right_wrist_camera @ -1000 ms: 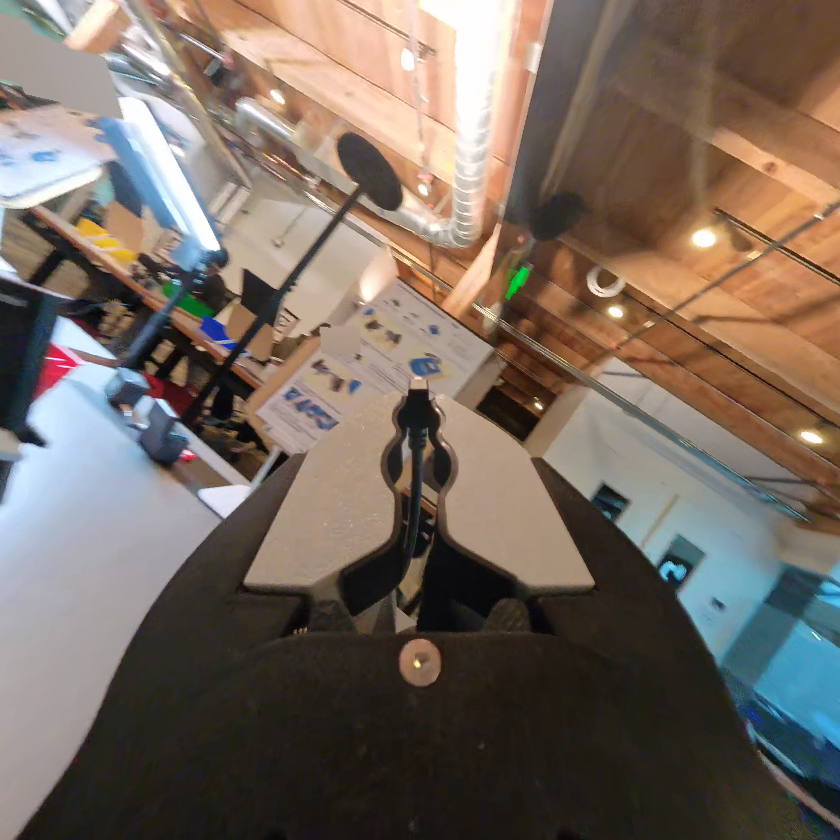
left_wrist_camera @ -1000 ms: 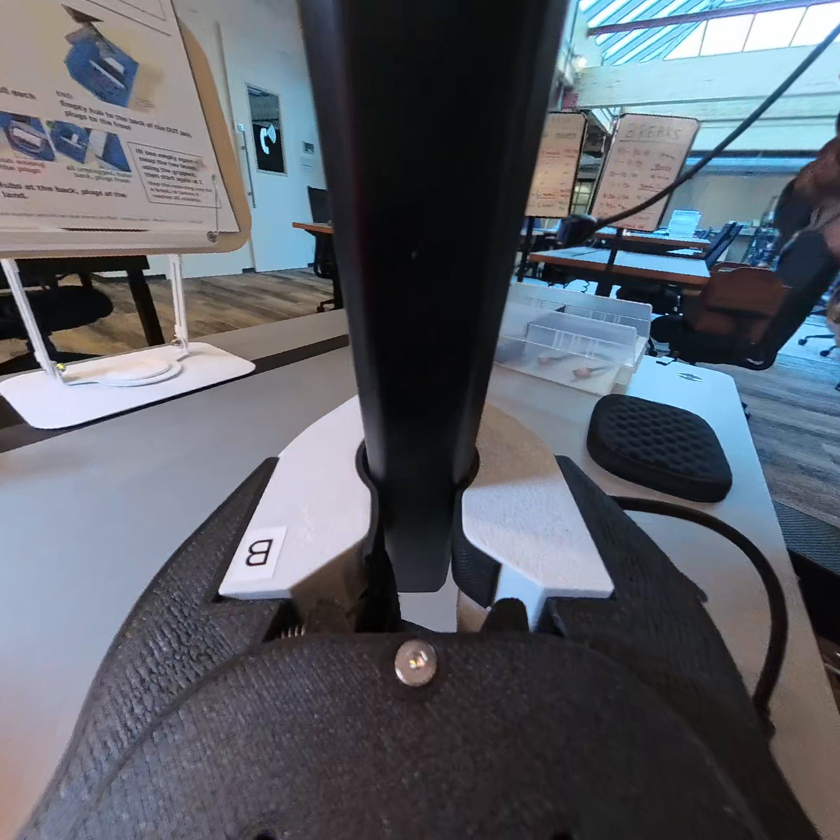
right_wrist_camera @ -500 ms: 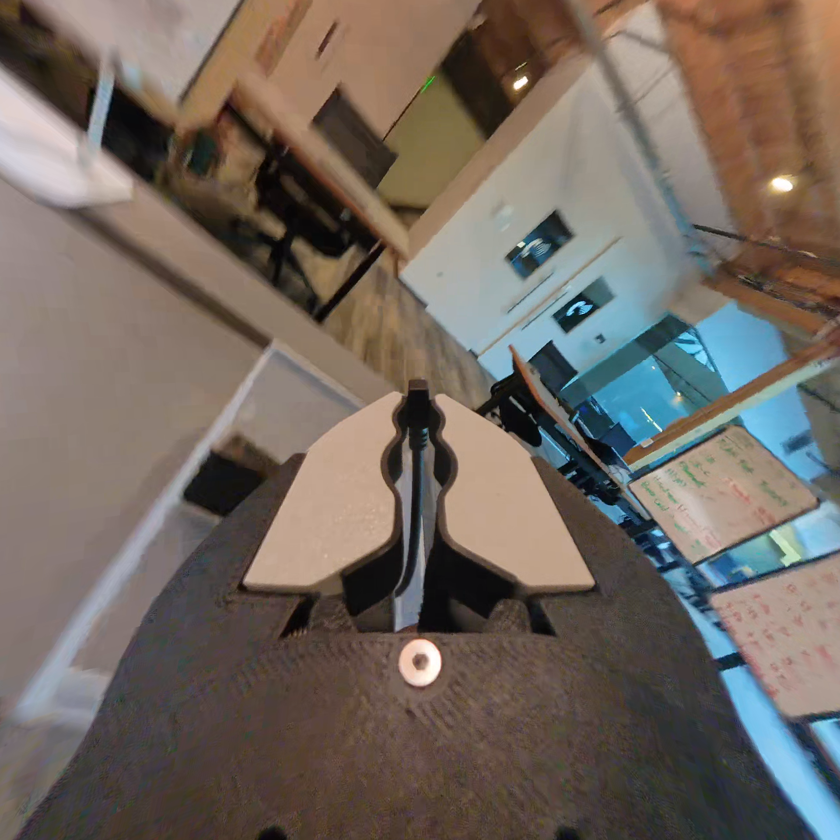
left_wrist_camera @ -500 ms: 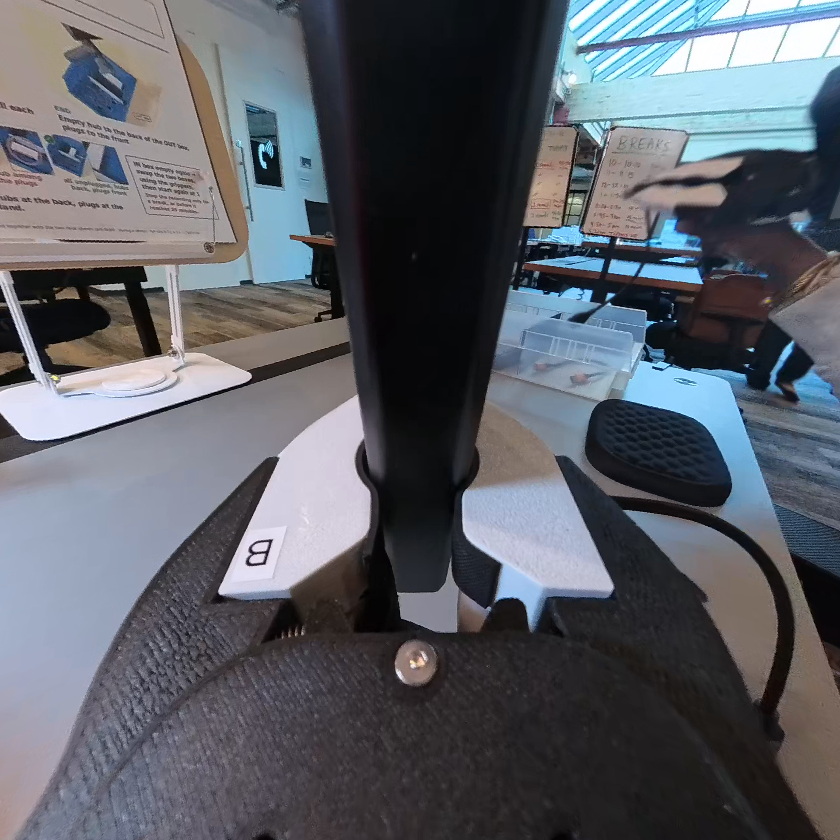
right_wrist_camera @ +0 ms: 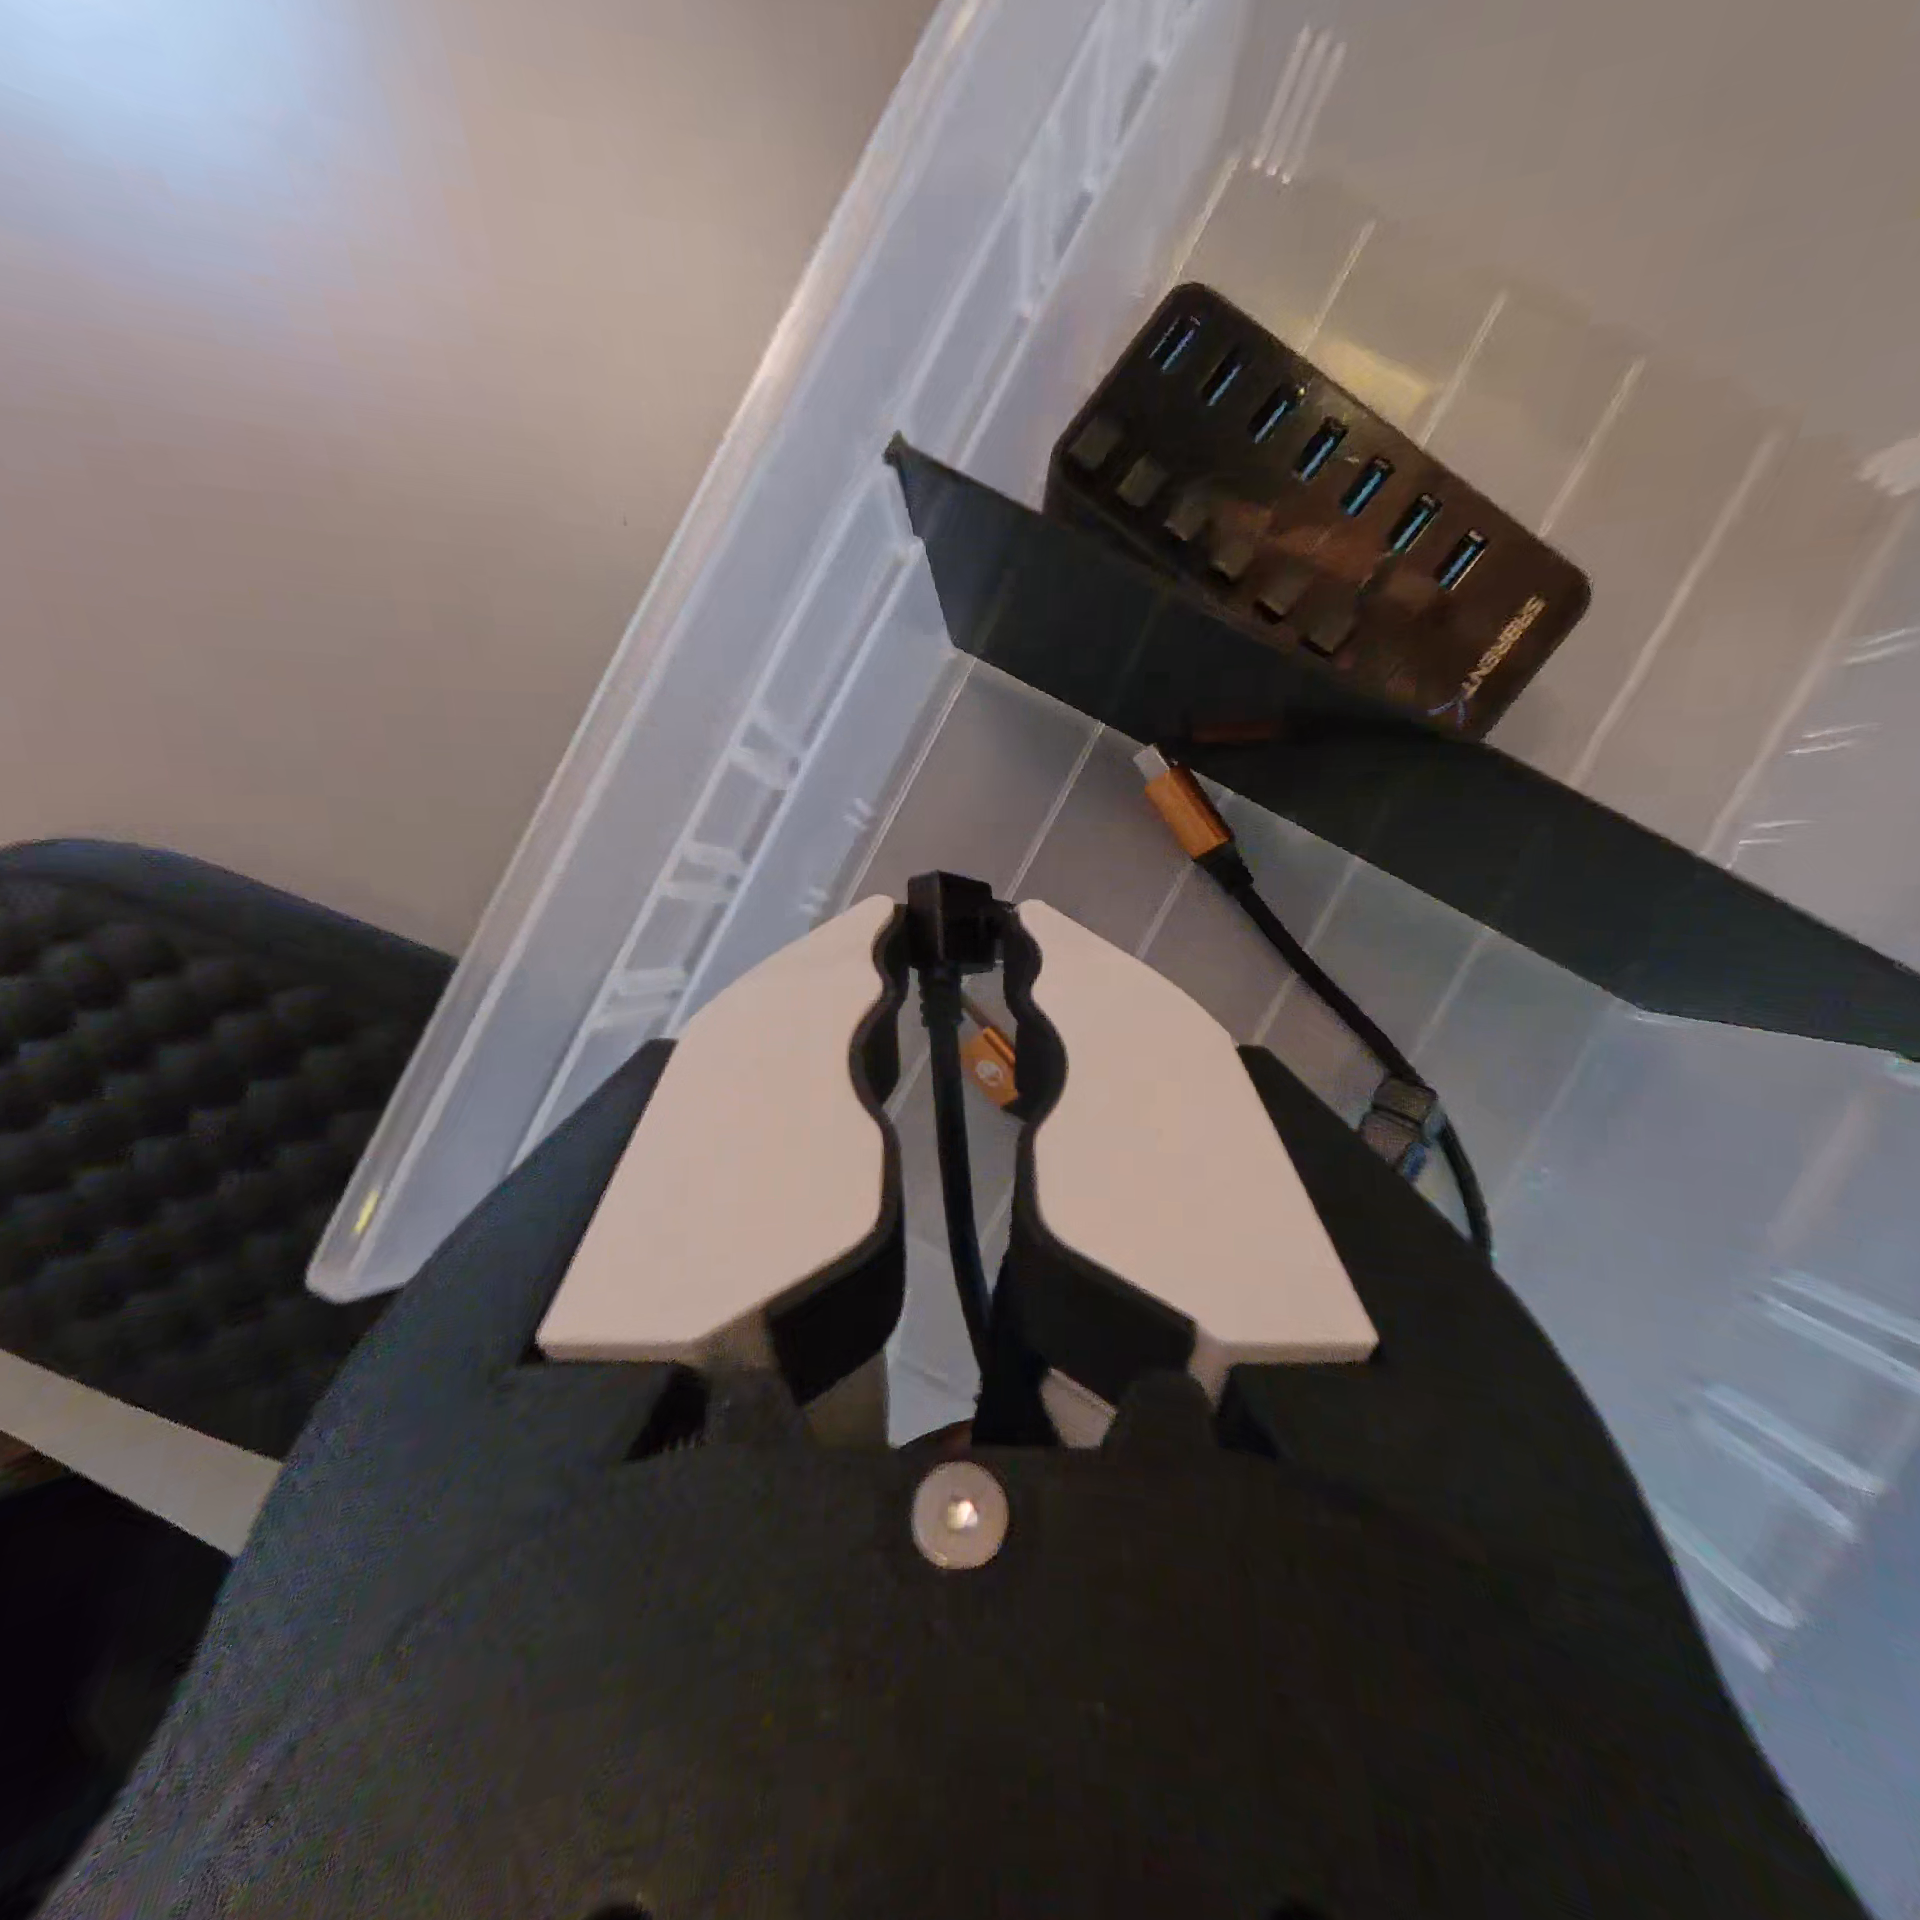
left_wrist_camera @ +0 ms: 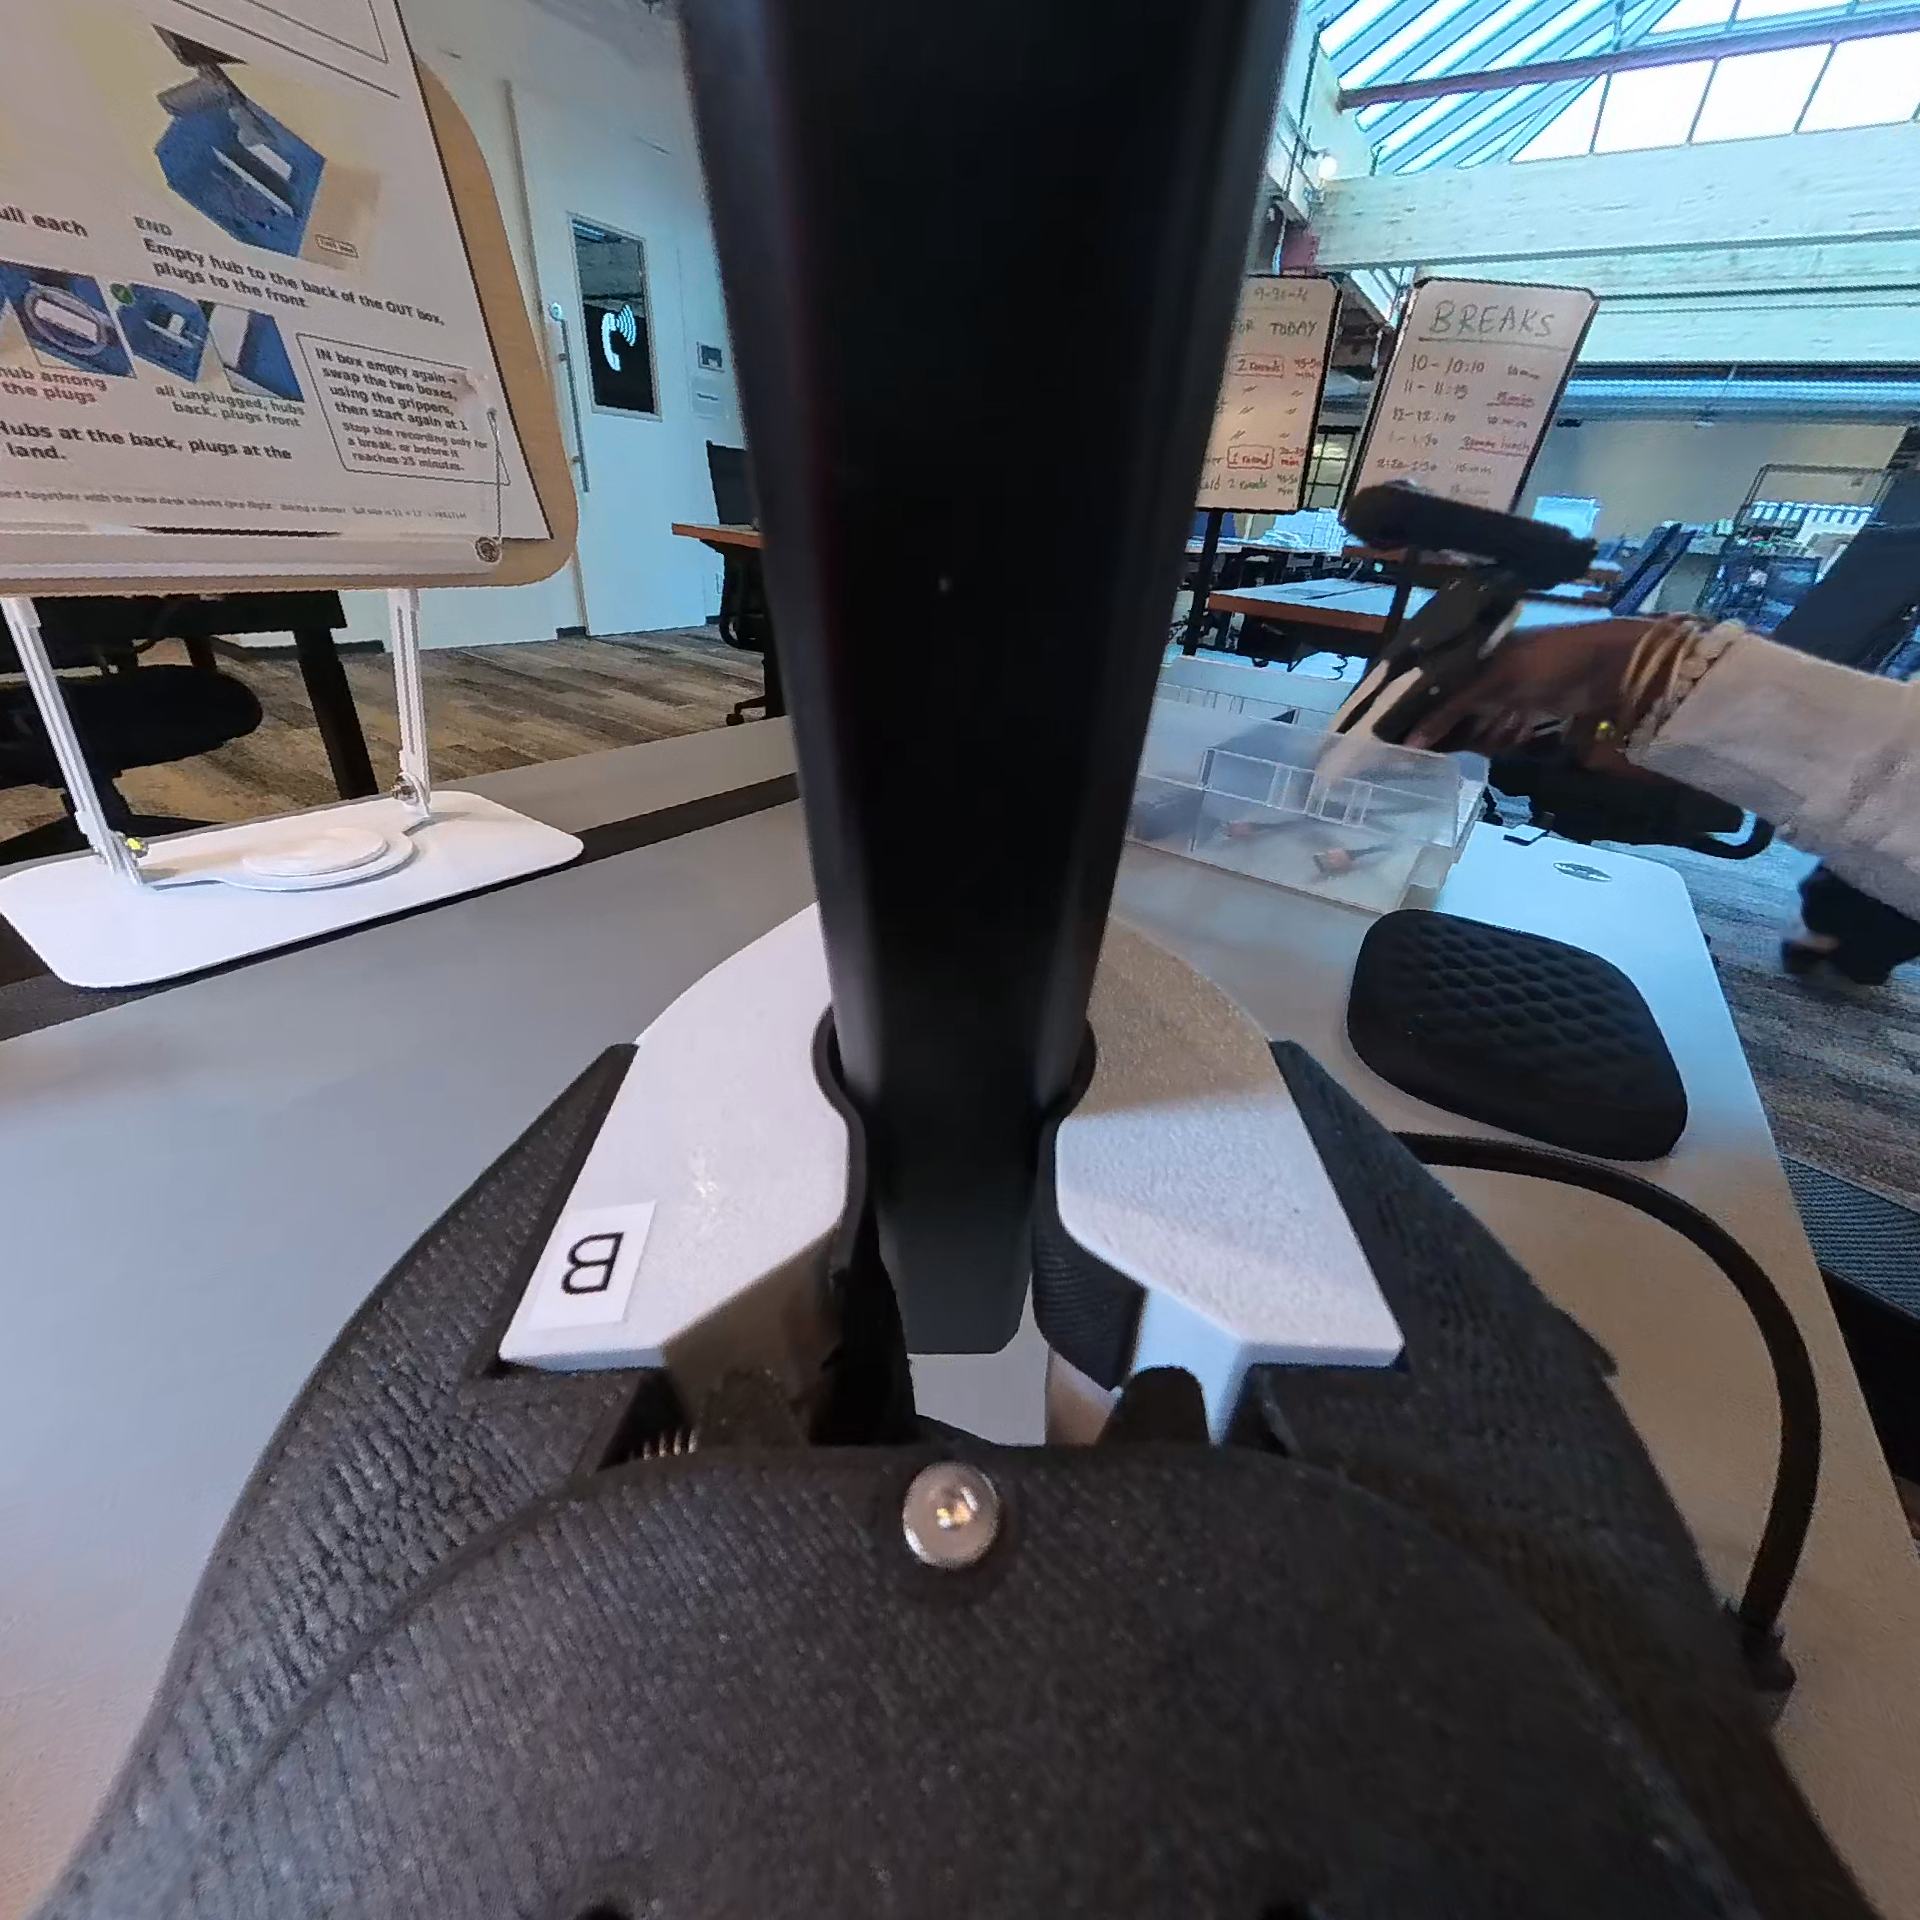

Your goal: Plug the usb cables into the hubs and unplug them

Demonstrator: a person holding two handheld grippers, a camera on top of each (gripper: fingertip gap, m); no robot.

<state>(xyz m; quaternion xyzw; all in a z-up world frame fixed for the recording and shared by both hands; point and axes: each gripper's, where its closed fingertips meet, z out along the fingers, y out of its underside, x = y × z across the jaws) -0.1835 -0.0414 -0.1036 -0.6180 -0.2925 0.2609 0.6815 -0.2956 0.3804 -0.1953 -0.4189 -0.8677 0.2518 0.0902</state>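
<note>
My left gripper (left_wrist_camera: pixel 956 1039) is shut on a long black hub (left_wrist_camera: pixel 966 520), held upright and filling the middle of the left wrist view. My right gripper (right_wrist_camera: pixel 948 914) is shut on the black plug of a USB cable (right_wrist_camera: pixel 951 1122), tip just past the fingertips, pointing down into a clear plastic bin (right_wrist_camera: pixel 727 665). In the bin lies a second black hub (right_wrist_camera: pixel 1340 520) with a row of blue ports, and an orange-tipped cable (right_wrist_camera: pixel 1190 821). The right gripper also shows in the left wrist view (left_wrist_camera: pixel 1351 748), over the bin (left_wrist_camera: pixel 1299 821).
A dark divider (right_wrist_camera: pixel 1143 644) crosses the bin in front of the hub. A black honeycomb pad (left_wrist_camera: pixel 1507 1049) lies beside the bin on the grey table, also visible in the right wrist view (right_wrist_camera: pixel 156 1091). An instruction board on a white stand (left_wrist_camera: pixel 260 312) stands far left. My right fingertips sit around 45 cm from my left ones.
My right gripper has swung from pointing up at the ceiling down over the clear bin, still holding the cable. The left gripper with its hub has stayed put.
</note>
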